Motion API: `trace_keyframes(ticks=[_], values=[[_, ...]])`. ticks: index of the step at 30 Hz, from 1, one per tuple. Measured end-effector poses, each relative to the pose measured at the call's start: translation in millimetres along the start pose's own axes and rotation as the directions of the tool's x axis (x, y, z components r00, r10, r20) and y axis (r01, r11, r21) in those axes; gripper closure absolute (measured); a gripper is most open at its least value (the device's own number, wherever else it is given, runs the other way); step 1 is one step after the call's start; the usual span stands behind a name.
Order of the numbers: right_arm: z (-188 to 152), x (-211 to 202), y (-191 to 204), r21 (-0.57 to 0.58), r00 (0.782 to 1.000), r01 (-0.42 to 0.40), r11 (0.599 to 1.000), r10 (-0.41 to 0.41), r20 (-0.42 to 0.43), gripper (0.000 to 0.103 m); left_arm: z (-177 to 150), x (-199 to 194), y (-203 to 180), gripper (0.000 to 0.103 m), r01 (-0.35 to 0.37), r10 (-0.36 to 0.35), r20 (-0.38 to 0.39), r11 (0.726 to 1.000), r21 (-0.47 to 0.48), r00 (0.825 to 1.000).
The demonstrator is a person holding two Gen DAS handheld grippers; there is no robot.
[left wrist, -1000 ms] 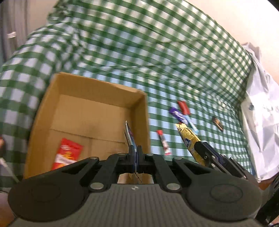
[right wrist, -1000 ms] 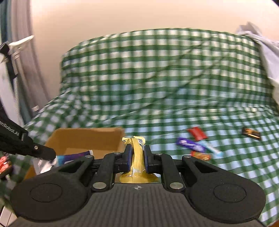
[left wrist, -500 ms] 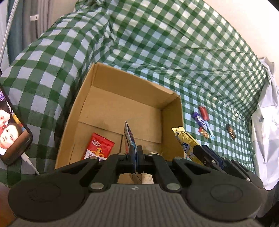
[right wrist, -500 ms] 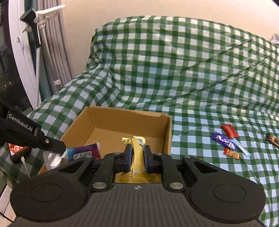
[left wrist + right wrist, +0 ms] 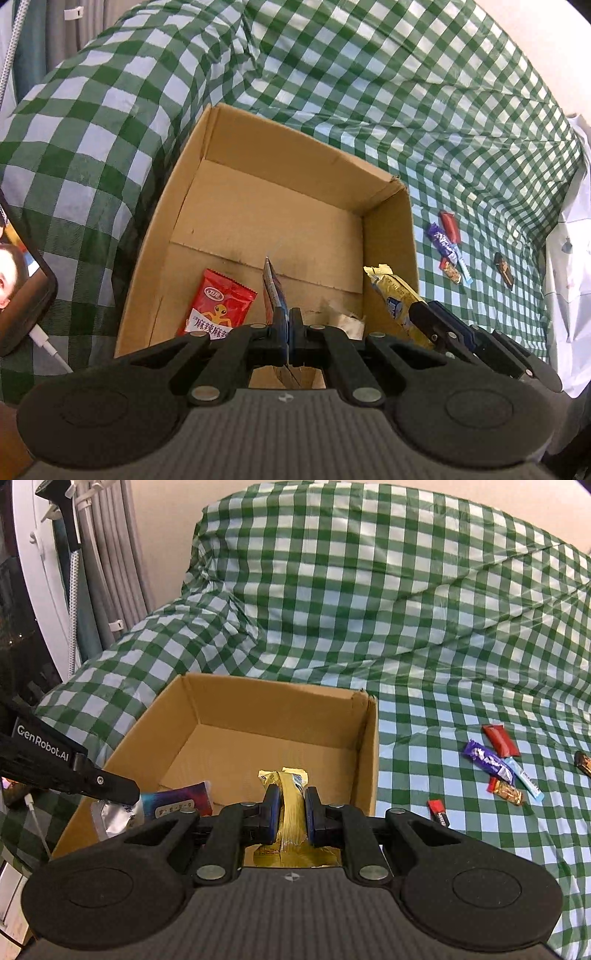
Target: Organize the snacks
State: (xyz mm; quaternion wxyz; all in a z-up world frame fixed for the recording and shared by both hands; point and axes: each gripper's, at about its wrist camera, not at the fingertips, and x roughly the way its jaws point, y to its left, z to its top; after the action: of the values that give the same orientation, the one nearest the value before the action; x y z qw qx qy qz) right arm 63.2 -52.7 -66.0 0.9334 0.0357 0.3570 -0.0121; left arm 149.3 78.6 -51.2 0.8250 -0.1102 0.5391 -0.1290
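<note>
Both grippers have moved in over the cardboard box [image 5: 280, 236] since a second ago; back then the box sat lower-left in both views and the right gripper was still short of its rim. We use the box as landmark.

Nearest, above the box's near edge: our left gripper [image 5: 287, 325] is clenched on a thin blue-and-red packet [image 5: 272, 288], held edge-on and sticking up out of the fingers over the box floor. In the right wrist view the same packet [image 5: 177, 800] shows its flat face, with a silver crimped end poking out on the near-left side of the box.

Our right gripper [image 5: 291, 812] is grasping a gold wrapper bar [image 5: 291, 797], pads pressed on both sides, its far end pointing into the box. From the left wrist view that bar [image 5: 397, 299] hangs just inside the box's right wall.

On the box floor, near-left: a red snack pouch [image 5: 219, 304] lying flat, partly hidden by the left gripper.

Right of the box, on the green checked cloth [image 5: 424, 635]: a small red-and-black piece [image 5: 438, 810] closest to the box wall, then a cluster well apart from it – purple bar [image 5: 487, 762], red packet [image 5: 500, 740], light blue stick [image 5: 524, 777], orange-red bar [image 5: 506, 791]. A dark bar [image 5: 583, 762] lies farther right at the frame edge.

Left of the box: a phone [image 5: 22, 295] with a white cable.
</note>
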Motion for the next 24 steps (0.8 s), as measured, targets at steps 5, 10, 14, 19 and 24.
trace_keyframes(ticks=[5,10,14,19,24], values=[[-2.2,10.9,-3.8,0.006,1.000,0.000,1.000,0.000,-0.023,0.088,0.4,10.7,-0.3,0.102,-0.014,0.014,-0.022,1.000,-0.001,1.000],[-1.5,17.5,-7.3,0.008,0.999,-0.005,1.000,0.005,-0.033,0.088,1.5,19.8,-0.7,0.102,-0.032,0.032,-0.037,0.999,0.004,0.999],[-1.4,22.4,-10.7,0.026,0.999,-0.011,1.000,0.013,-0.045,0.088,0.9,25.3,-2.5,0.102,-0.061,0.062,-0.039,0.998,0.028,0.997],[-4.2,21.0,-15.4,0.076,0.997,-0.008,0.997,0.015,-0.081,0.051,-7.7,20.1,-7.8,0.057,-0.113,0.113,0.002,0.989,0.093,0.994],[-11.1,-2.4,-16.9,0.093,0.997,0.002,0.996,0.005,-0.077,0.025,-23.6,-3.8,-3.5,0.007,-0.173,0.165,0.093,0.982,0.079,0.982]])
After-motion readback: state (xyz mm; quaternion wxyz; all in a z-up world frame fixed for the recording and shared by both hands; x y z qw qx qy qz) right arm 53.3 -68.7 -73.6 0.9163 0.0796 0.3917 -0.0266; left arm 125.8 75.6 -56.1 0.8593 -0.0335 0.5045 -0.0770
